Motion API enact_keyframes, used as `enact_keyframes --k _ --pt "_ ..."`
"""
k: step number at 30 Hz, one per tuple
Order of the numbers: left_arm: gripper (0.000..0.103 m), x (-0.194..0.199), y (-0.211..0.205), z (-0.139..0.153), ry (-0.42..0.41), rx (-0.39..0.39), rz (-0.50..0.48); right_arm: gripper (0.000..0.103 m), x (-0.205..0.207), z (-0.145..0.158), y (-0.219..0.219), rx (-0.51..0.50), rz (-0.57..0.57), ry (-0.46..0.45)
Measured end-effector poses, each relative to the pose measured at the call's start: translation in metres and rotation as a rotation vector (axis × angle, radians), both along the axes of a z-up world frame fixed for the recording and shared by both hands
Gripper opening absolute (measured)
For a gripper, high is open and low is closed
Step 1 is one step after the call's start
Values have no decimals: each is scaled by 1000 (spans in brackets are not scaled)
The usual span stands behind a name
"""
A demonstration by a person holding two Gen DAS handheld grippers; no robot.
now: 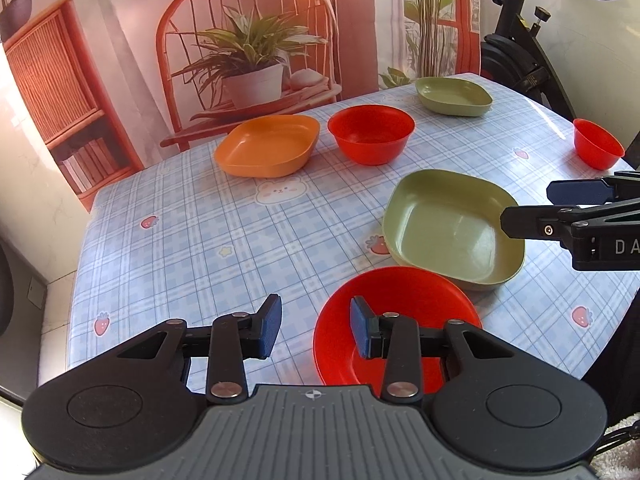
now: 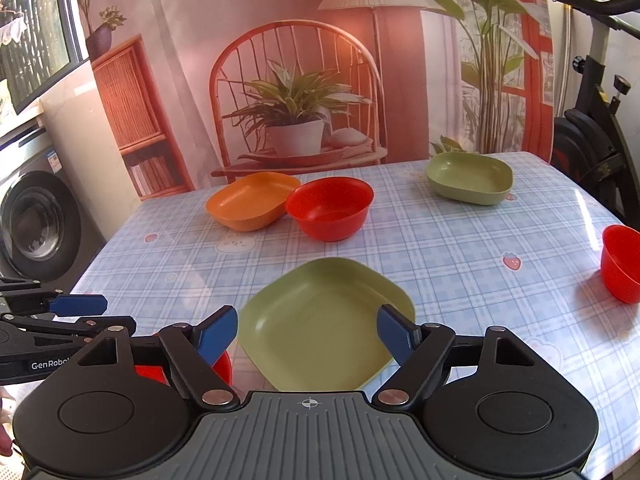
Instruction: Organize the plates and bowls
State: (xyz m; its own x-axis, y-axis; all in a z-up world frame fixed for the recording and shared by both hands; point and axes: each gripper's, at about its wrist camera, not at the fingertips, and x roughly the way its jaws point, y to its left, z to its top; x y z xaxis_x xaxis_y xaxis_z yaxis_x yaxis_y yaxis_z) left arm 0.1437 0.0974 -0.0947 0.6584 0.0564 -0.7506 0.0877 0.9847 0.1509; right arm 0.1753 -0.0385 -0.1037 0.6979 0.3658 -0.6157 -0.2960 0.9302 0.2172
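My left gripper (image 1: 314, 328) is open and empty; its right finger hangs over the left rim of a round red plate (image 1: 416, 304) at the table's near edge. My right gripper (image 2: 308, 334) is open and empty, straddling the near edge of a square green plate (image 2: 324, 320), which also shows in the left wrist view (image 1: 448, 224). Farther back stand an orange square plate (image 1: 268, 146), a red bowl (image 1: 370, 132), a second green square plate (image 1: 454, 96) and a small red bowl (image 1: 598, 144) at the right edge.
The table (image 1: 200, 232) has a blue checked cloth. A printed backdrop hangs behind it. An exercise bike (image 2: 596, 120) stands at the right, a washing machine (image 2: 32, 224) at the left. The right gripper shows in the left wrist view (image 1: 528, 210).
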Motion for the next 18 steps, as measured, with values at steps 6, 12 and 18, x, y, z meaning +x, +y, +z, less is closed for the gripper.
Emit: enact_keyframes --k 6,12,18 --pt "41 -2 12 -7 28 -89 -41 63 -5 -11 15 -41 12 16" --pt "41 1 14 -11 50 -87 -50 49 -10 -12 26 -43 59 25" --pt "41 2 11 -18 87 -91 -77 38 -10 -17 32 -31 86 63"
